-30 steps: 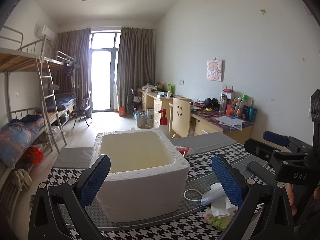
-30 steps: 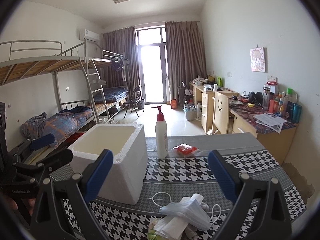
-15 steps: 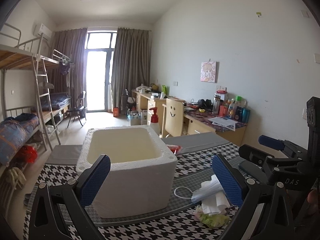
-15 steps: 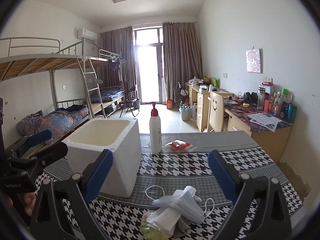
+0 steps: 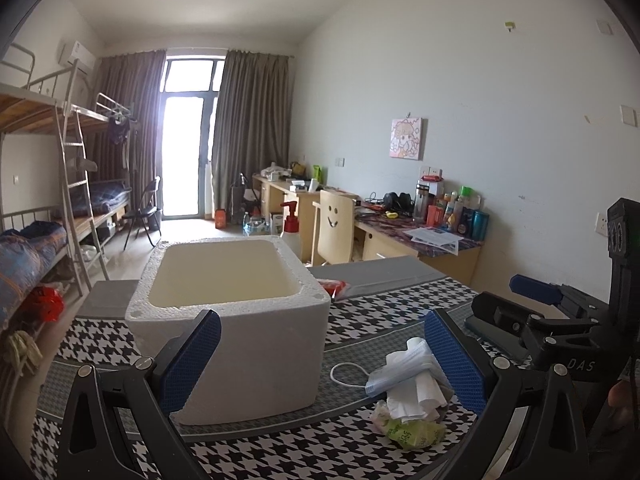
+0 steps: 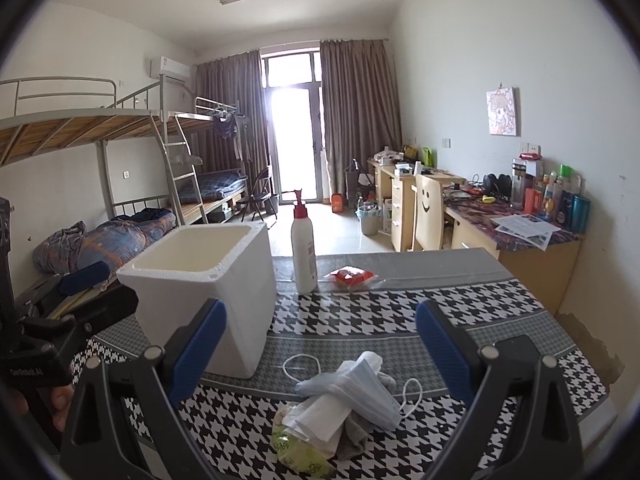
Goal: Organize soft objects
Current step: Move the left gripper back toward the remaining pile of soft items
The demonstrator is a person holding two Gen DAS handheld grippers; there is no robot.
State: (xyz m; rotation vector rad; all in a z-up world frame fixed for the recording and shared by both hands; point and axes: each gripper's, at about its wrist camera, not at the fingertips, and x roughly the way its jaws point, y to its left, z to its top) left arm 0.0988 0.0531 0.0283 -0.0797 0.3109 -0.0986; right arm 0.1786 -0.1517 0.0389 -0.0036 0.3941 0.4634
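Right gripper spread wide, holding nothing, above pile of soft items: face mask, tissue, green wrapper, near edge of worktop. Left gripper equally wide, nothing held. Foam box left of pile, apart. Pump bottle upright behind.

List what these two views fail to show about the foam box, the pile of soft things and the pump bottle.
- Foam box floor: both wrist views, hidden by its own walls, so contents cannot be told.
- Pile bottom layer: right wrist view, the face mask and paper cover it.
- Green packet print: left wrist view, too small to read.
- Pump bottle body: left wrist view, behind the box.
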